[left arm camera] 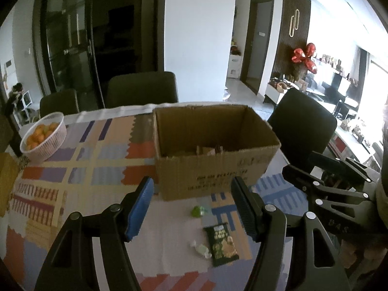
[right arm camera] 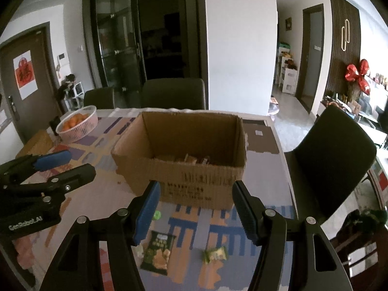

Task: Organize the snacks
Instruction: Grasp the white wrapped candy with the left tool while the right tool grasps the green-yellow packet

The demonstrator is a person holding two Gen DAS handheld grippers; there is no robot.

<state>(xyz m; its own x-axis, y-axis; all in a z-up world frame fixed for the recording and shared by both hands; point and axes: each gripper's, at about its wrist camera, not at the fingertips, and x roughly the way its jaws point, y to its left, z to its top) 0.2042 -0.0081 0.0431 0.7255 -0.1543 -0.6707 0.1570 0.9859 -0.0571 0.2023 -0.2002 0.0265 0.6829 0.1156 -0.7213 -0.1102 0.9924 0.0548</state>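
1. The cardboard box [right arm camera: 184,160] stands open near the middle of the tabletop [right arm camera: 262,169], on a patterned cloth. A few packets lie at its bottom, too dim to name. It looks stiff but thin-walled, and probably light with so little in it; as the likely destination for the snacks, it needs no grasp.

2. The dark green snack bag [right arm camera: 158,252] lies flat on the cloth in front of the box, close to the tools. I judge it light, puffy and crinkly, with brittle contents. A pinch on a sealed end edge should hold without crushing; the glossy film may slide between the pads.

3. A small yellow-green wrapped snack [right arm camera: 215,253] lies right of the bag, apart from it. It is likely very light and soft; a squeeze across its middle should do.

4. A pale wrapped candy [left arm camera: 200,249] lies just beside the bag's left edge, possibly touching. A twisted end offers little grip, so take the body.

5. A small round green sweet [left arm camera: 197,210] sits between bag and box. It could roll or slip; close on it squarely.

6. The left tool [left arm camera: 192,208] and the right tool [right arm camera: 196,212] both hover above these snacks with jaws spread wide, holding nothing.
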